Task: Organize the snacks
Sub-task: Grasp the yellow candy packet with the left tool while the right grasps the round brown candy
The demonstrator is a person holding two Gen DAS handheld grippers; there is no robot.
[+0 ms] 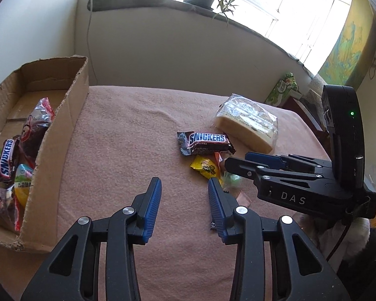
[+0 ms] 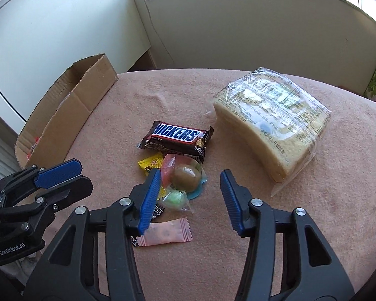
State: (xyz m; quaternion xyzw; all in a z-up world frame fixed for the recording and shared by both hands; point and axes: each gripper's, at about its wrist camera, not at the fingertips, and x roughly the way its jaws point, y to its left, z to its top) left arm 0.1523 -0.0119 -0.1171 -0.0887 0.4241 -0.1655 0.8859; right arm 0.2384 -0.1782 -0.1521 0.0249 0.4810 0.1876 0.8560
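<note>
Right gripper (image 2: 190, 195): jaws spread wide, empty, low centre of the right wrist view, hovering over a small heap of sweets. Left gripper (image 1: 185, 195): also wide open, nothing held, over bare pink cloth (image 1: 127, 130) at lower centre of the left wrist view.

Heap, centre of the right wrist view: Snickers bar (image 2: 175, 138) at the top, yellow sachet (image 2: 150, 163) and a brown ball in clear wrap (image 2: 185, 179) below it, green sweet (image 2: 175, 199) under that, pink sachet (image 2: 166, 233) lowest. Pieces touch or overlap. Wrapped sliced bread (image 2: 273, 120) lies apart, right of centre.

Cardboard box (image 1: 55, 135) at far left of the left wrist view already holds a Snickers and other packets.

Risks, as I judge them:
- Closing on the heap likely catches two wrappers at once, or pinches only a loose edge of film; the piece then slips out on the way to the box.
- The round brown ball may squirt out from between the pads.
- The torn near wall of the box could snag a wrapper.
- The grippers sit close together and could collide.
</note>
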